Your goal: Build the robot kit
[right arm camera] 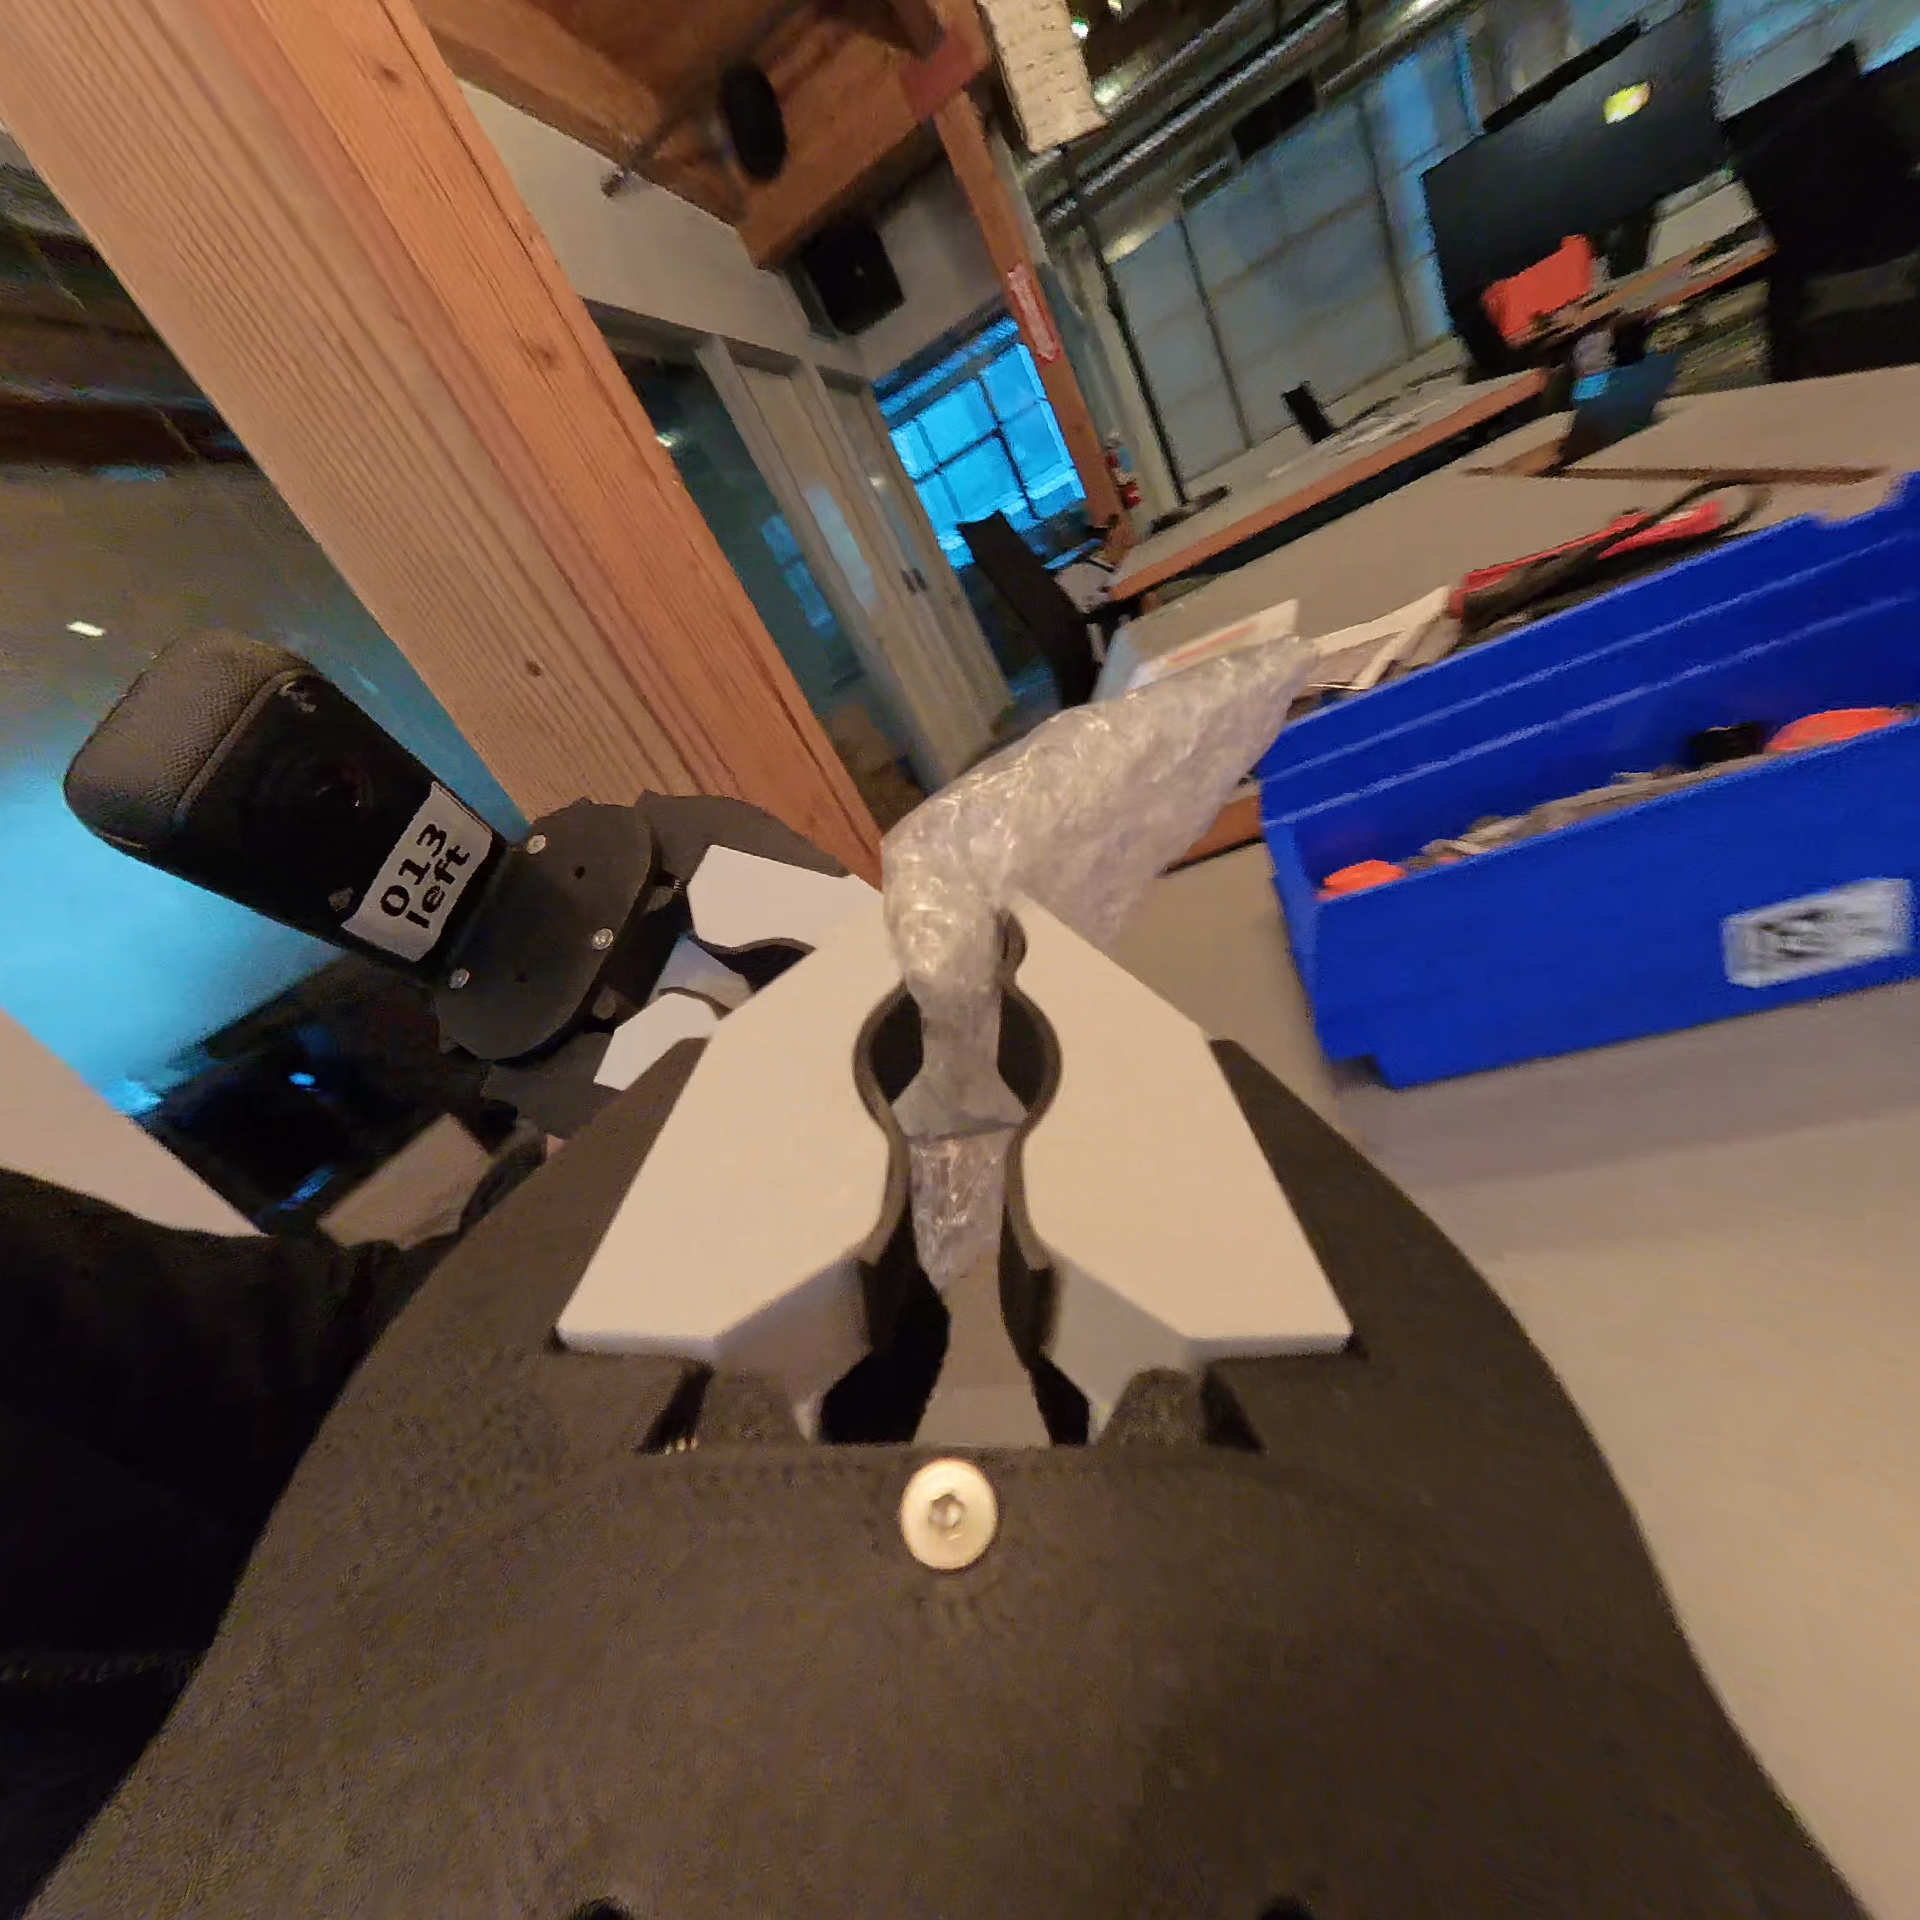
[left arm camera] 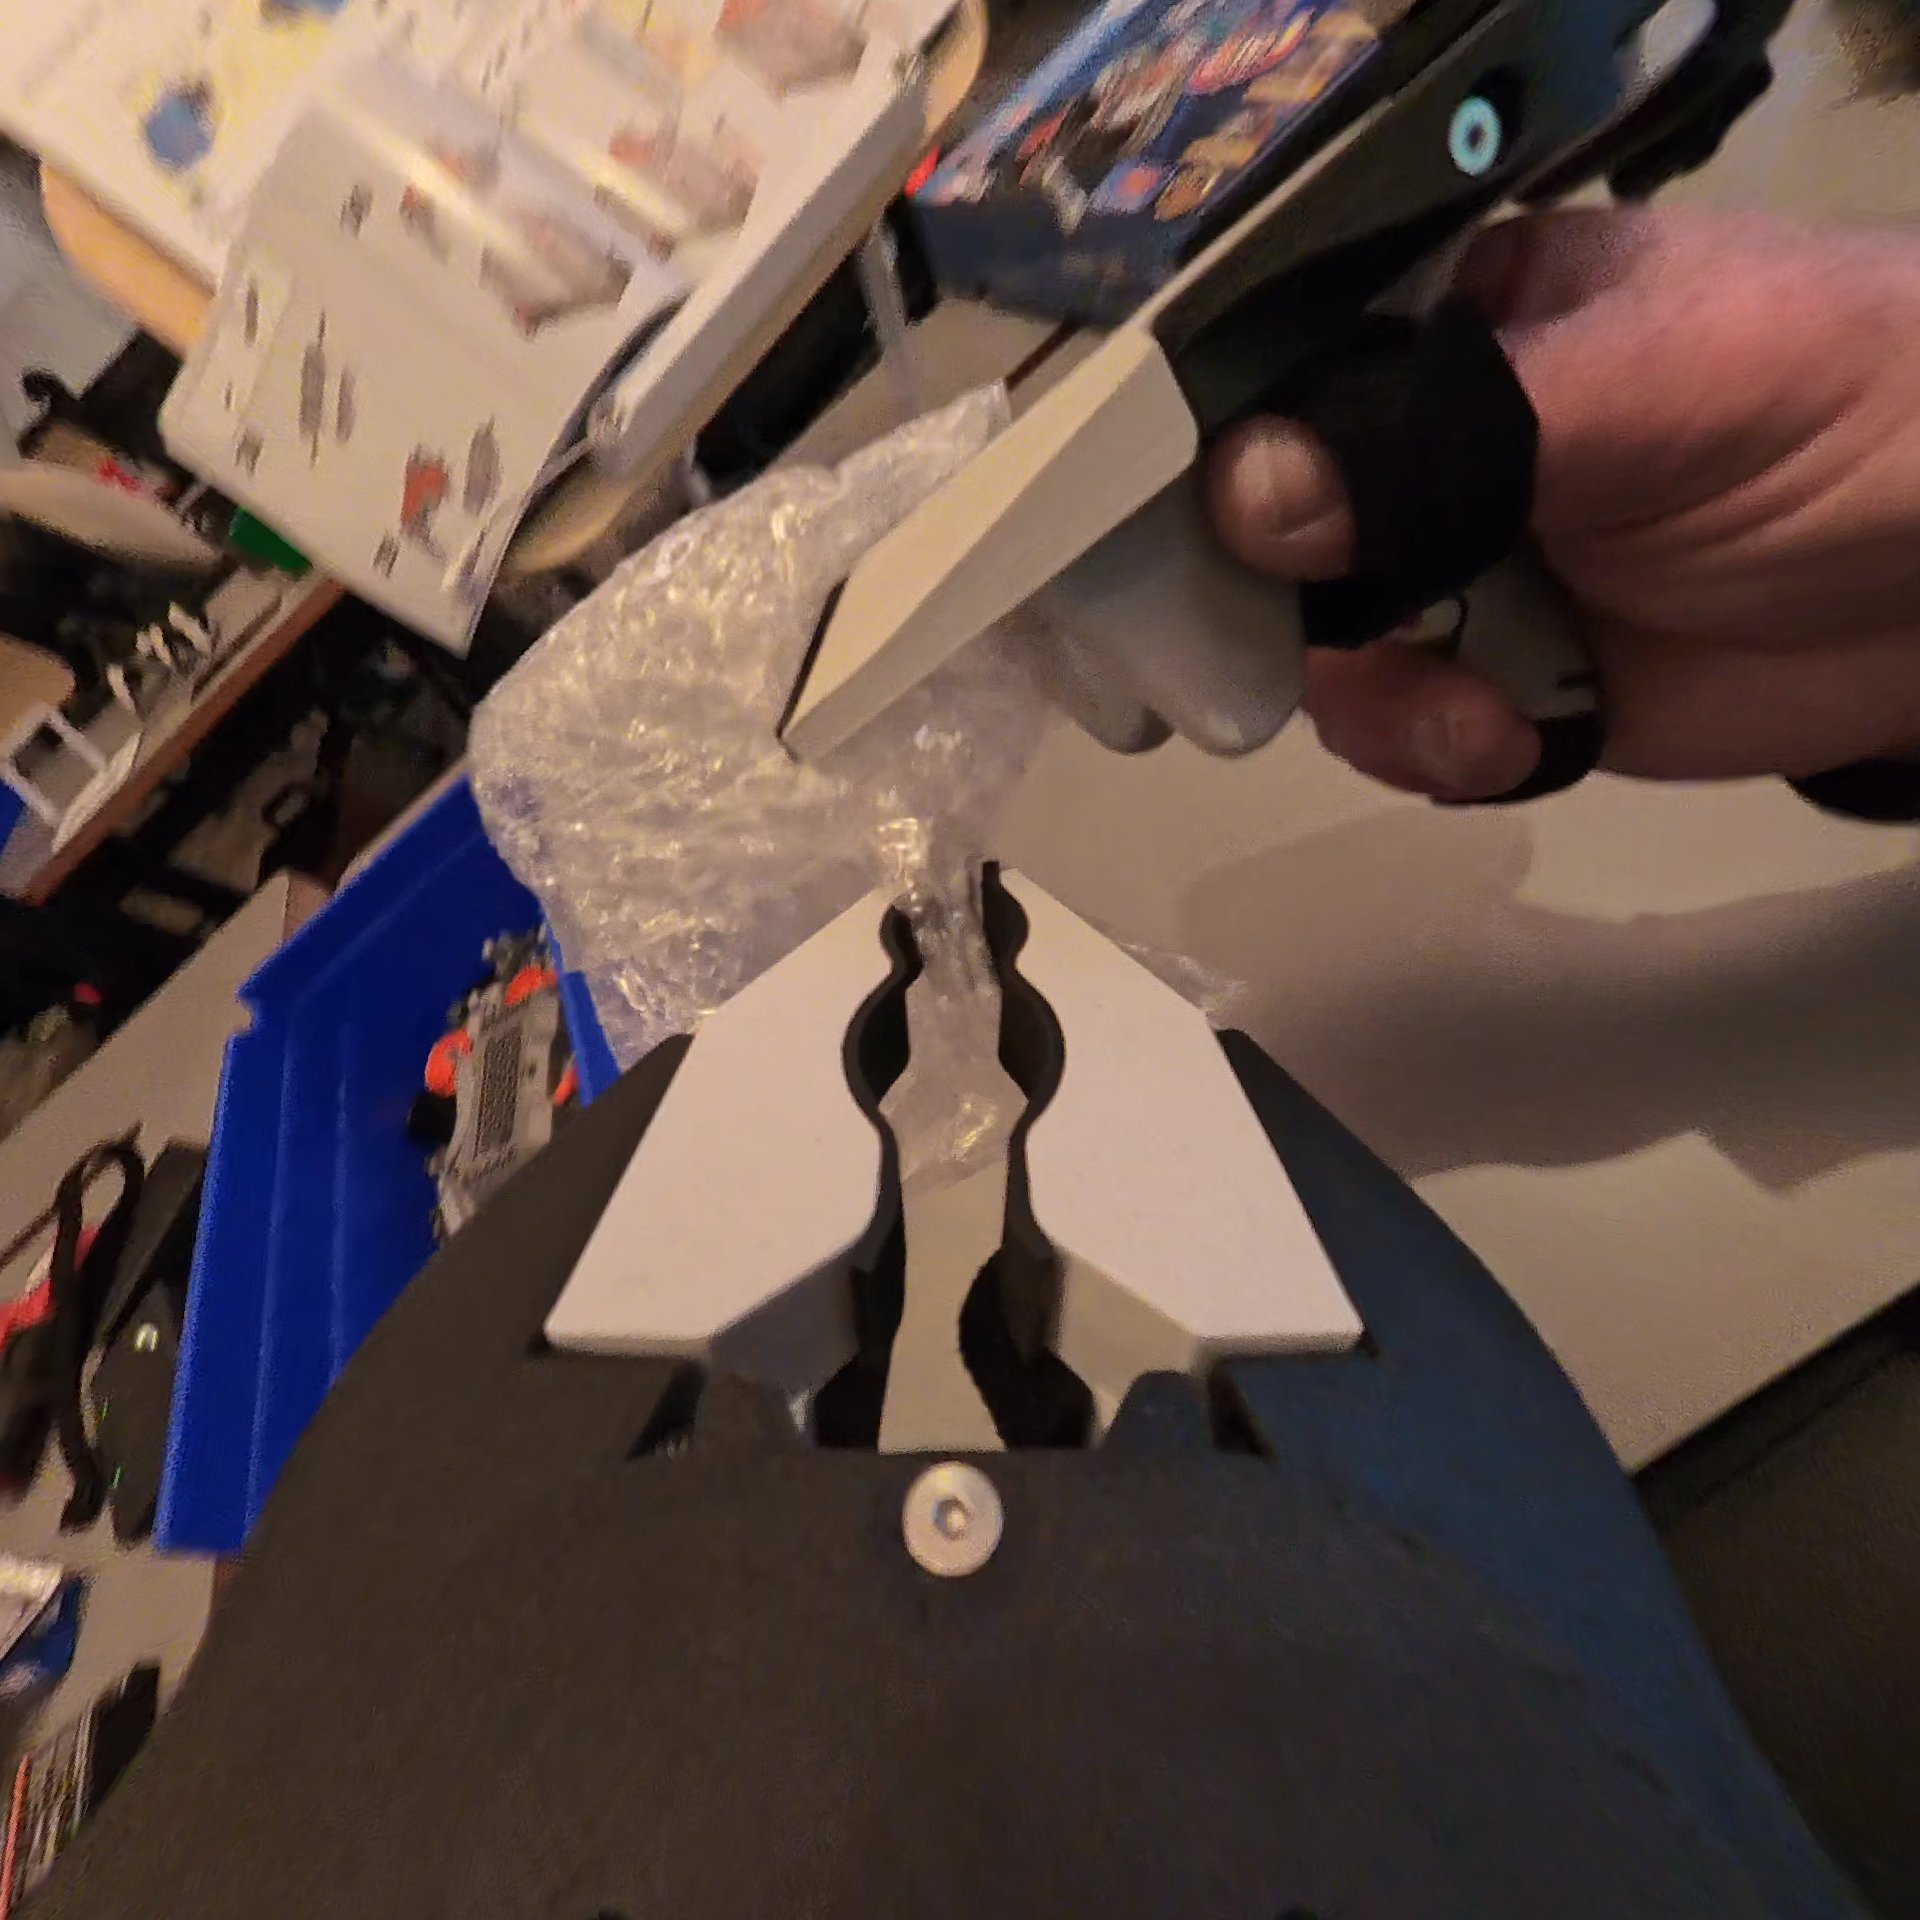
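Observation:
A crumpled sheet of clear bubble wrap point(left arm camera: 665, 748) hangs in the air between both grippers. My left gripper point(left arm camera: 951, 914) is shut on one edge of it, the plastic pinched between the white fingers point(left arm camera: 790, 1122). My right gripper point(right arm camera: 961, 956) is shut on another edge of the bubble wrap point(right arm camera: 1081, 800), which rises up and to the right. The right gripper also shows in the left wrist view point(left arm camera: 831, 686), held by a hand point(left arm camera: 1704, 499), its fingers in the wrap. The left gripper's camera and body point(right arm camera: 312, 810) show at the left of the right wrist view.
A blue plastic bin point(right arm camera: 1600, 883) holding small orange and grey items stands on the grey table point(right arm camera: 1558, 1299); it also shows in the left wrist view point(left arm camera: 301, 1174). White and dark blue boxes point(left arm camera: 499, 239) lie behind. A thick wooden post point(right arm camera: 436, 416) stands at the left. About 5 cm separates my left fingertips from my right.

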Demonstrator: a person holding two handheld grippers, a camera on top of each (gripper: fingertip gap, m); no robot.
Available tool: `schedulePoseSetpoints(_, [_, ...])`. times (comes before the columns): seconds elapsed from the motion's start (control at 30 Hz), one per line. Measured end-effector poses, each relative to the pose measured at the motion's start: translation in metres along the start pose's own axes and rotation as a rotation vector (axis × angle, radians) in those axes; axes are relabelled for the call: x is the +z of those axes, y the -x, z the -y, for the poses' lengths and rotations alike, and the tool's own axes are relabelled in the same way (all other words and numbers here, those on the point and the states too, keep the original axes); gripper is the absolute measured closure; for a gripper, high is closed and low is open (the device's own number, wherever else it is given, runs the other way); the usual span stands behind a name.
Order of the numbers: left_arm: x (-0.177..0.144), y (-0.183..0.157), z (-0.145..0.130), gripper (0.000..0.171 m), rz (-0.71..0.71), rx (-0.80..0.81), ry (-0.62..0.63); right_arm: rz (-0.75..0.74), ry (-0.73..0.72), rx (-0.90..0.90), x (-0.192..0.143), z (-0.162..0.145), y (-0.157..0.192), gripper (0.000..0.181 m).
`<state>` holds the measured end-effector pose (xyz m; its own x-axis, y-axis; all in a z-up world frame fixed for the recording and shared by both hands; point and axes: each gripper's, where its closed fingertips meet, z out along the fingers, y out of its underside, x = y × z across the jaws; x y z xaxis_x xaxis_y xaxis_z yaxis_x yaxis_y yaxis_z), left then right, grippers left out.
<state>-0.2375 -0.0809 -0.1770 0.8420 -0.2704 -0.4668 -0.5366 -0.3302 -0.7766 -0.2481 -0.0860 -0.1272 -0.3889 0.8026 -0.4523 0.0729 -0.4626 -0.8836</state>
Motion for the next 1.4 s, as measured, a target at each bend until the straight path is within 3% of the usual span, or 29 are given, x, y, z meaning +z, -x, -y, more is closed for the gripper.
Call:
schedulePoseSetpoints(0.1, [0.005, -0.028, 0.047, 0.143, -0.097, -0.015, -0.175, -0.158, 0.106, -0.095, -0.064, 0.021, -0.006, 0.179])
schedulePoseSetpoints(0.17, [0.012, -0.048, 0.066, 0.136, -0.165, -0.008, -0.212, -0.345, 0.211, -0.228, -0.116, 0.041, -0.015, 0.179])
schedulePoseSetpoints(0.2, [0.015, -0.057, 0.074, 0.147, -0.193, -0.007, -0.232, -0.408, 0.233, -0.276, -0.144, 0.057, -0.015, 0.18])
schedulePoseSetpoints(0.27, [0.016, -0.072, 0.097, 0.147, -0.298, -0.083, -0.329, -0.545, 0.26, -0.301, -0.201, 0.088, -0.023, 0.18])
schedulePoseSetpoints(0.3, [0.02, -0.071, 0.099, 0.15, -0.299, -0.101, -0.339, -0.593, 0.25, -0.296, -0.228, 0.103, -0.025, 0.18])
schedulePoseSetpoints(0.33, [0.025, -0.069, 0.097, 0.17, -0.285, -0.087, -0.345, -0.648, 0.274, -0.286, -0.255, 0.113, -0.03, 0.18])
schedulePoseSetpoints(0.43, [0.049, -0.072, 0.078, 0.171, -0.315, -0.101, -0.283, -0.885, 0.276, -0.337, -0.347, 0.159, -0.056, 0.18])
schedulePoseSetpoints(0.57, [0.076, -0.088, 0.05, 0.171, -0.338, -0.119, -0.224, -1.18, 0.23, -0.241, -0.495, 0.208, -0.114, 0.179])
schedulePoseSetpoints(0.63, [0.089, -0.097, 0.037, 0.17, -0.36, -0.141, -0.193, -1.251, 0.158, -0.16, -0.557, 0.214, -0.146, 0.179])
schedulePoseSetpoints(0.7, [0.099, -0.102, 0.025, 0.169, -0.36, -0.154, -0.168, -1.235, 0.082, -0.031, -0.598, 0.202, -0.179, 0.177])
schedulePoseSetpoints(0.73, [0.103, -0.103, 0.021, 0.169, -0.365, -0.155, -0.157, -1.244, 0.094, 0.078, -0.616, 0.183, -0.2, 0.169])
schedulePoseSetpoints(0.8, [0.11, -0.104, 0.011, 0.169, -0.368, -0.161, -0.132, -1.363, 0.238, 0.258, -0.653, 0.135, -0.233, 0.128])
schedulePoseSetpoints(0.83, [0.113, -0.105, 0.007, 0.169, -0.377, -0.169, -0.124, -1.448, 0.3, 0.228, -0.67, 0.129, -0.237, 0.126])
schedulePoseSetpoints(0.97, [0.117, -0.099, -0.005, 0.169, -0.372, -0.188, -0.103, -1.536, 0.397, 0.151, -0.683, 0.146, -0.207, 0.108])
schedulePoseSetpoints(1.1, [0.119, -0.094, -0.01, 0.169, -0.375, -0.214, -0.102, -1.619, 0.552, 0.019, -0.672, 0.178, -0.172, 0.114])
schedulePoseSetpoints(1.13, [0.12, -0.094, -0.01, 0.169, -0.369, -0.213, -0.098, -1.618, 0.576, -0.031, -0.664, 0.188, -0.17, 0.121])
schedulePoseSetpoints(1.2, [0.121, -0.093, -0.01, 0.169, -0.36, -0.21, -0.101, -1.526, 0.649, -0.229, -0.631, 0.201, -0.18, 0.164])
schedulePoseSetpoints(1.27, [0.122, -0.092, -0.01, 0.169, -0.351, -0.206, -0.1, -1.524, 0.814, -0.202, -0.634, 0.179, -0.212, 0.181])
schedulePoseSetpoints(1.4, [0.124, -0.095, -0.013, 0.168, -0.353, -0.212, -0.089, -1.424, 1.028, 0.109, -0.675, 0.083, -0.282, 0.181])
